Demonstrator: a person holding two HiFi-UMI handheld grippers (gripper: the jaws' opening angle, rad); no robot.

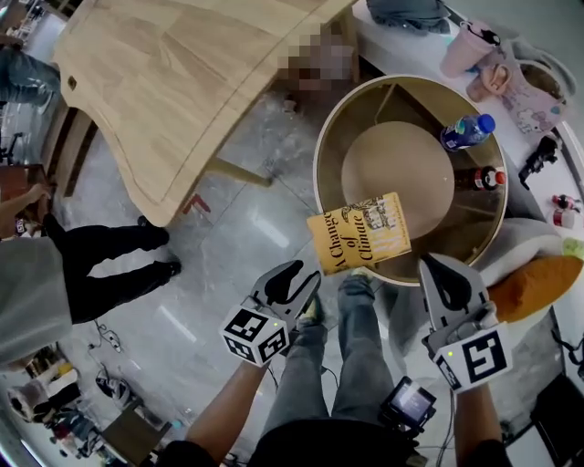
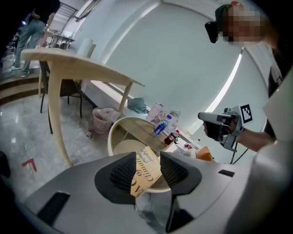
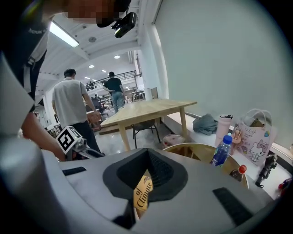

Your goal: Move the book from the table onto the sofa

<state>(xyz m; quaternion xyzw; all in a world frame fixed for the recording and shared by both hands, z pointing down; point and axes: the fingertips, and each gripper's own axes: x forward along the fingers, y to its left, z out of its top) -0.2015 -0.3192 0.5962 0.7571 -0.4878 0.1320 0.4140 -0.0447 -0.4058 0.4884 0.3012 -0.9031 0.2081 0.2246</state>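
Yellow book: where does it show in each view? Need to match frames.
Head view: yellow book at centre, lying over the round table's near rim.
Left gripper view: book low centre, in front of the table.
Right gripper view: book low centre, only a sliver showing.
Shared landmark: blue-capped bottle on the table.

A large wooden table stood on the grey floor, with a bystander in black trousers beside its corner. A blue bottle stood near a red-capped bottle. Farther off sat a pink flask, a cartoon bag and a grey cloth.
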